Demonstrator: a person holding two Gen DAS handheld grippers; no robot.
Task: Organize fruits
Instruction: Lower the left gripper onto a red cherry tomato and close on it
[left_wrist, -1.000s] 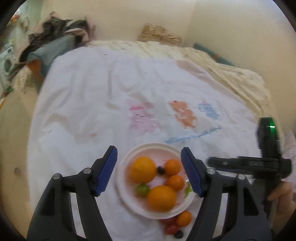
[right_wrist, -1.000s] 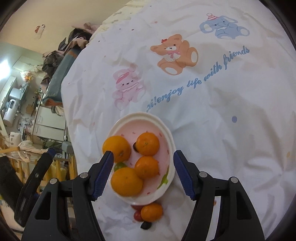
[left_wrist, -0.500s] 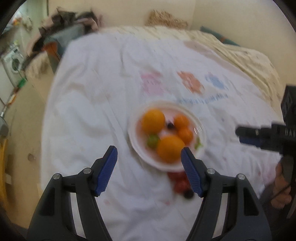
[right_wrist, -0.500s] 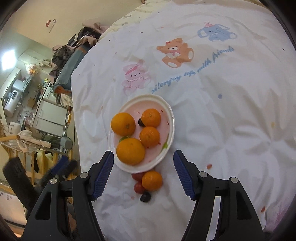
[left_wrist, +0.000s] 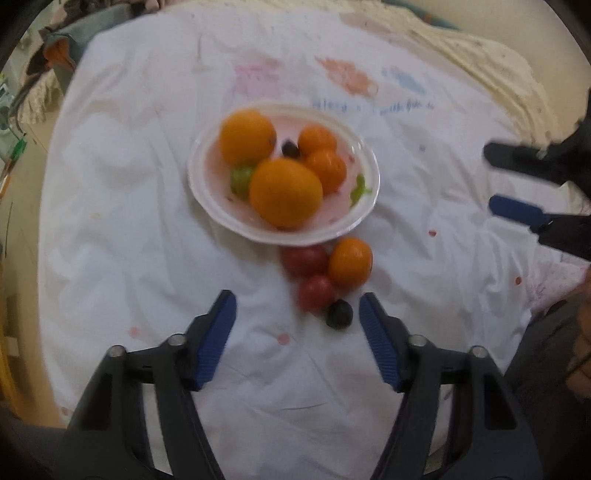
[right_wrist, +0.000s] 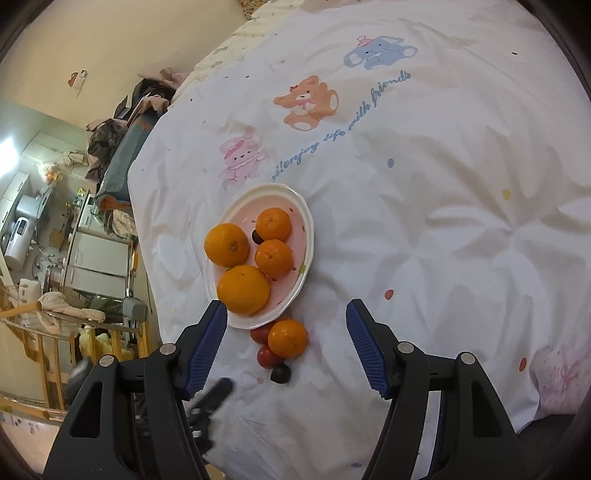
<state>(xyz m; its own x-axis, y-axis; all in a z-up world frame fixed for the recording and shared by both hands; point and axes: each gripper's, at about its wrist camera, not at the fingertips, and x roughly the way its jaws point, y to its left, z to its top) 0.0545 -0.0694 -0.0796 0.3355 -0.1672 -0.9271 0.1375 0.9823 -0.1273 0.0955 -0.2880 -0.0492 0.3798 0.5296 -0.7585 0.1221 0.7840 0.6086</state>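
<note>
The left gripper (left_wrist: 297, 310), its jaws just closing yet apart and holding nothing, hangs over a dark grape (left_wrist: 338, 314) and two red tomatoes (left_wrist: 316, 293) beside a small orange (left_wrist: 350, 262) on the bed (left_wrist: 147, 221). Beyond them a white plate (left_wrist: 221, 214) holds four oranges, near the bed's edge; the right gripper (right_wrist: 286, 325) gapes empty above the same loose fruit

The left wrist picture is blurry all over. The right one is sharp and bright, with a glowing light far left of the fingers (right_wrist: 210, 339). Both bend and go dark at the edges.
</note>
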